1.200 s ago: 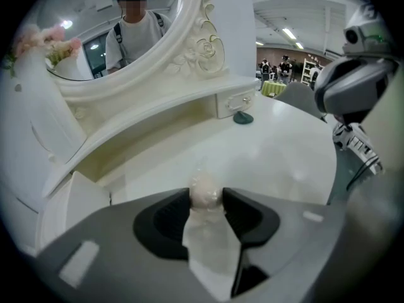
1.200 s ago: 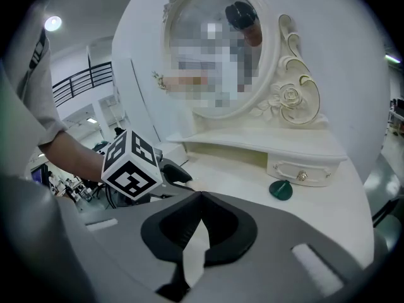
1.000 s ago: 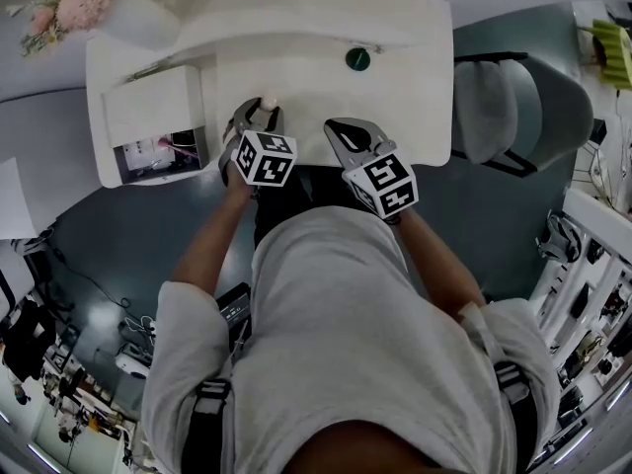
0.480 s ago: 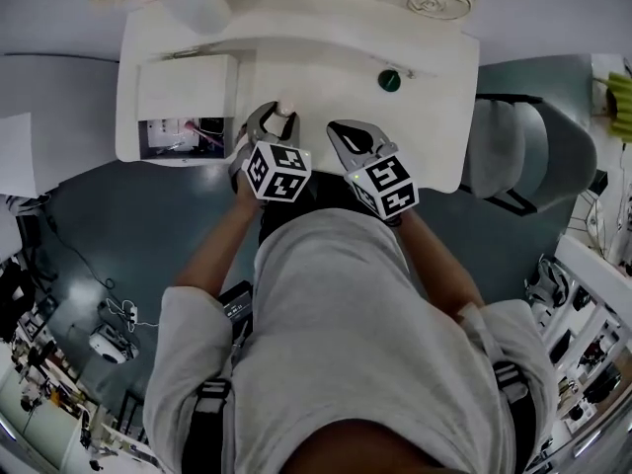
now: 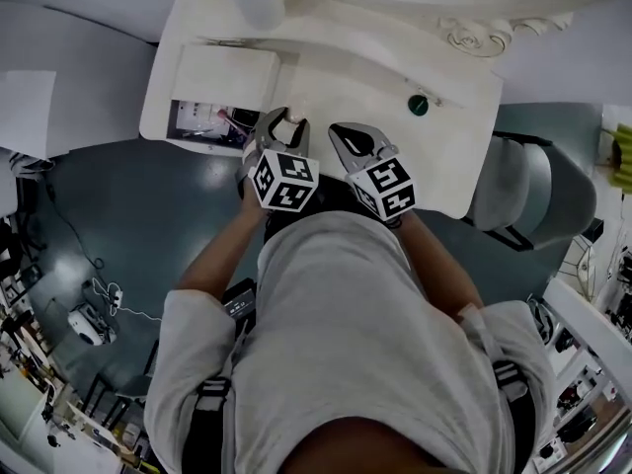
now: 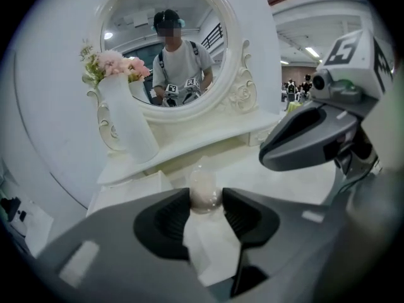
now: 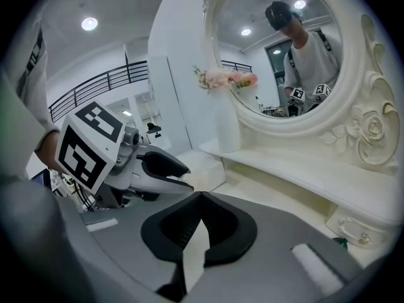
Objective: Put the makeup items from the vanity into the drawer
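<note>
My left gripper (image 5: 283, 118) is shut on a small pale rounded makeup item (image 5: 292, 117) and holds it over the front of the white vanity top (image 5: 380, 102). In the left gripper view both pads (image 6: 170, 216) press the item (image 6: 203, 191) from the sides. To its left the drawer (image 5: 178, 118) stands open, with several small things inside. My right gripper (image 5: 342, 132) hovers beside the left one over the vanity's front edge, its jaws shut (image 7: 199, 199) on nothing. A small dark green item (image 5: 419, 105) lies on the vanity top further right.
A white vase (image 6: 126, 122) with pink flowers stands on the raised back shelf at the left, under the oval mirror (image 6: 173, 49). A grey chair (image 5: 538, 191) stands to the right of the vanity. The dark floor (image 5: 118, 225) lies below the drawer.
The head view has swung, so the vanity now sits further right and tilted. My left gripper, still holding the item, is slightly nearer the open drawer. The right gripper stays shut beside it.
</note>
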